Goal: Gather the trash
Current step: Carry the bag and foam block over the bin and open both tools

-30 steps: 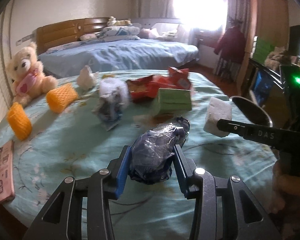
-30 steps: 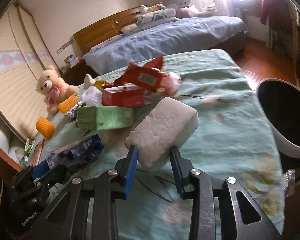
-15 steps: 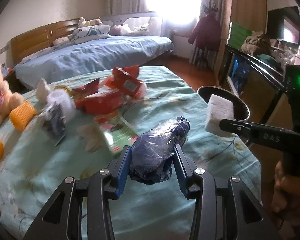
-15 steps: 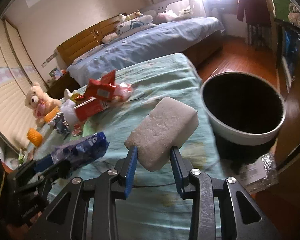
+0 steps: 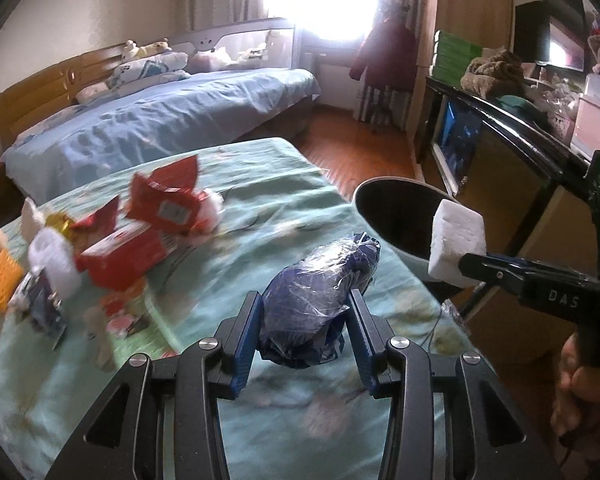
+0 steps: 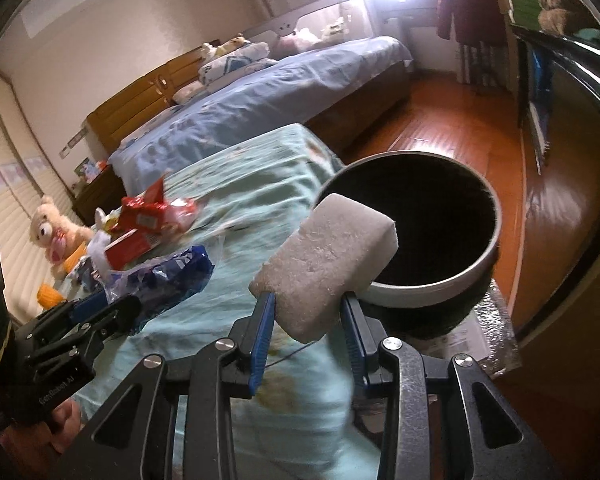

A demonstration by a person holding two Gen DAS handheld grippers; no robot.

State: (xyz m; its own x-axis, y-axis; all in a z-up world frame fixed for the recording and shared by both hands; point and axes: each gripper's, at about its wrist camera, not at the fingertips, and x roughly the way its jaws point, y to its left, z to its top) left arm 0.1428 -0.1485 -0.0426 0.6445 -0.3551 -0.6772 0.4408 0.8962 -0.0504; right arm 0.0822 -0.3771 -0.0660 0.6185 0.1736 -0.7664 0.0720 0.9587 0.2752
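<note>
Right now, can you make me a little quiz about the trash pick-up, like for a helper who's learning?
1. True or false: the left gripper is empty.
2. What does the right gripper hold? A) red wrapper B) white foam block C) teddy bear
3. Where does the trash bin stand?

Key:
1. False; it grips a blue plastic bag.
2. B
3. On the floor, beside the green-covered bed, just behind the foam block in the right wrist view.
</note>
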